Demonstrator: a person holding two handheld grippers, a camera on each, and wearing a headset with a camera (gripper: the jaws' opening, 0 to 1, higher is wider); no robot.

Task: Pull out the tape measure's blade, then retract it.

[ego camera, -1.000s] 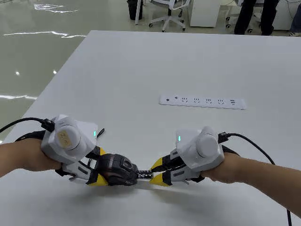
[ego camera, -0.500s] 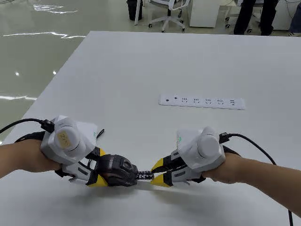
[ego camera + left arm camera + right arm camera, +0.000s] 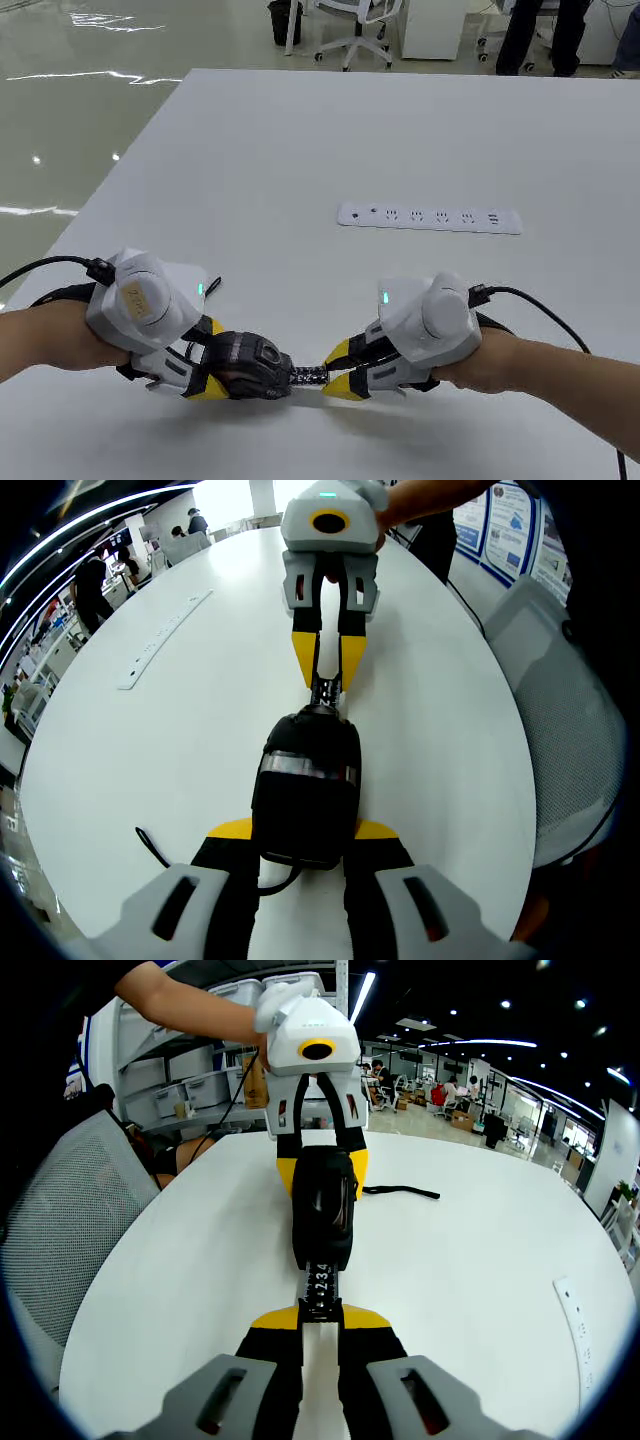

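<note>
the black tape measure (image 3: pixel 247 364) is held low at the near edge of the white table (image 3: pixel 300 150), seemingly resting on it, though contact cannot be confirmed from these angles. its case is clamped from both sides by the yellow-tipped jaws of the left gripper (image 3: pixel 305 828), which are closed against it. a short length of blade (image 3: pixel 322 1282), black with white numerals, is drawn out of the case toward the right gripper (image 3: pixel 320 1318). the blade's end is pinched between that gripper's jaws, which are pressed almost together on it; the end hook itself is hidden between them. the two grippers are pointed at each other in one line, with the tape measure between them and only the short exposed blade separating the case from the right gripper's tips. a thin black strap (image 3: pixel 400 1192) is seen lying on the table beside the left gripper. farther up the table, well apart from the grippers, a white power strip (image 3: pixel 430 217) is laid flat. beyond the table's far edge an office chair (image 3: pixel 355 25) is seen on a glossy floor.
</note>
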